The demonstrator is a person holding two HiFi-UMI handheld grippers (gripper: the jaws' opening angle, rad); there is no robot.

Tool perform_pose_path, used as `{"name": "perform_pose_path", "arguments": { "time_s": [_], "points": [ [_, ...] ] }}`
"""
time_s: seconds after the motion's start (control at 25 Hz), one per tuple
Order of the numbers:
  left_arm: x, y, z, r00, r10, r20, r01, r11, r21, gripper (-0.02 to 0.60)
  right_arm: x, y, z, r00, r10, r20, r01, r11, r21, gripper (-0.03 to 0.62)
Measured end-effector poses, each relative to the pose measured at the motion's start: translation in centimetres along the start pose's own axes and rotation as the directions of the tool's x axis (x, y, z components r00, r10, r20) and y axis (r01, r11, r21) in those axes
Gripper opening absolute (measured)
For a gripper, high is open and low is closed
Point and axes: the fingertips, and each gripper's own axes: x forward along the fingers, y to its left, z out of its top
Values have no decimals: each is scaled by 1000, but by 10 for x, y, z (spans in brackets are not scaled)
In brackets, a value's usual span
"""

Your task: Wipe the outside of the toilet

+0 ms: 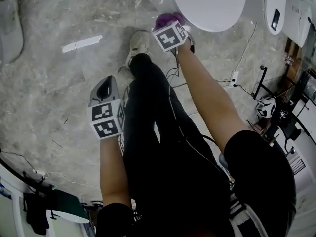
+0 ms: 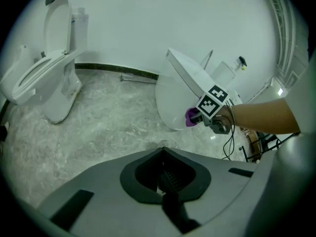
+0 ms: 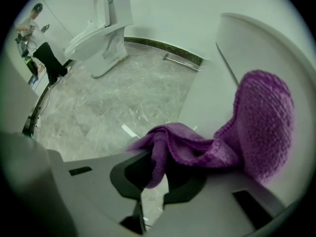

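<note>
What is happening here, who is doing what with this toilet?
A person holds a gripper in each hand. The right gripper is shut on a purple cloth and holds it against the outer side of the white toilet, low on the bowl, so the wiping seems to be under way. The left gripper is shut with nothing in it and hangs over the marble floor, away from the toilet.
</note>
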Motion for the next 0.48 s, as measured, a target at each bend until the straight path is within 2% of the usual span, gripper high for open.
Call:
{"name": "perform_pose_path", "arguments": {
  "time_s": [0.24,0.48],
  "points": [
    [14,20,26,1000,12,-2,-12,1000,9,8,6,3,35,998,20,51,-24,997,79,51],
    [29,43,82,1000,8,-22,-7,999,46,8,16,-9,86,995,11,94,-32,976,218,51]
  ]
}}
